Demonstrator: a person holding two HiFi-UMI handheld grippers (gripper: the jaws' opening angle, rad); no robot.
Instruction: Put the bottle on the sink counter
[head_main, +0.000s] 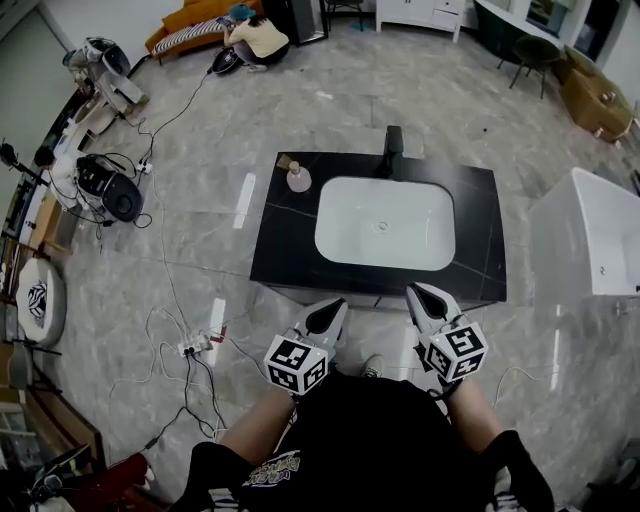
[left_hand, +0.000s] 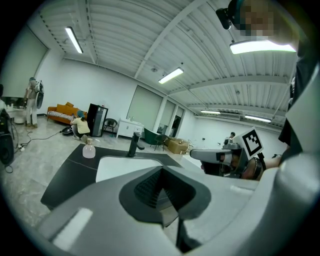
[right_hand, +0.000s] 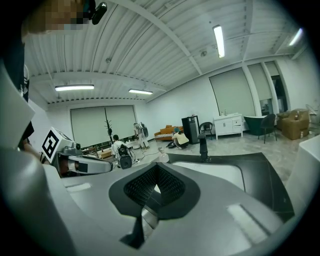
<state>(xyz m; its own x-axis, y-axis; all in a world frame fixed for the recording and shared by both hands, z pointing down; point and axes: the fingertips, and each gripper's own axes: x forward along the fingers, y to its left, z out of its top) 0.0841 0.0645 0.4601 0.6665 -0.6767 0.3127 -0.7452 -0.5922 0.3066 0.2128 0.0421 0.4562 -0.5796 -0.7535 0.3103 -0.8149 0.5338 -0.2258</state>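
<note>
The small pale bottle (head_main: 299, 179) stands upright on the far left corner of the black desk (head_main: 290, 250), just left of the white basin (head_main: 385, 222) and well left of the dark faucet (head_main: 392, 148) at the far edge. The left gripper (head_main: 330, 315) and right gripper (head_main: 425, 303) hang side by side over the floor, just short of the desk's near edge and well apart from the bottle. Both pairs of jaws are pressed together with nothing between them.
</note>
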